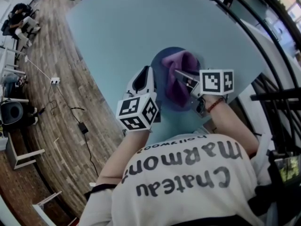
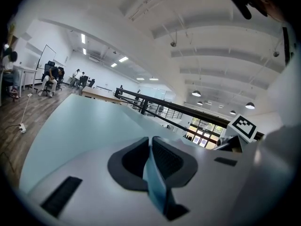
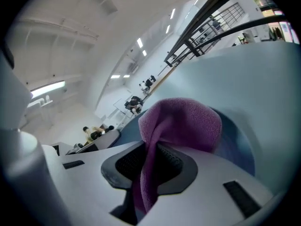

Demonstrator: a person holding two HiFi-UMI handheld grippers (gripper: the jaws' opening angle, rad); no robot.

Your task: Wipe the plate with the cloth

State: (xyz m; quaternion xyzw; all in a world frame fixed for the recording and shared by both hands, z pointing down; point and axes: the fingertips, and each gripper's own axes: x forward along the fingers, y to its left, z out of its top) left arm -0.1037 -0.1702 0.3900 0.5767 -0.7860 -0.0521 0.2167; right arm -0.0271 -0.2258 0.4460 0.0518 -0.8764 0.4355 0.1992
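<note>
A dark blue plate (image 1: 159,68) sits on the light blue table (image 1: 117,22) near its front edge. A purple cloth (image 1: 179,75) lies bunched over the plate's middle. My right gripper (image 1: 182,78) reaches in from the right and is shut on the cloth (image 3: 183,121), which spills out from between its jaws (image 3: 153,159) above the plate (image 3: 237,147). My left gripper (image 1: 148,78) is at the plate's left side. In the left gripper view its jaws (image 2: 151,147) are shut on the thin blue plate rim (image 2: 154,180).
The table's left edge runs diagonally, with wooden floor beyond it holding a power strip (image 1: 55,80) and cables. A black railing (image 1: 263,55) curves past the table's right side. People sit at desks far off at the upper left (image 1: 21,20).
</note>
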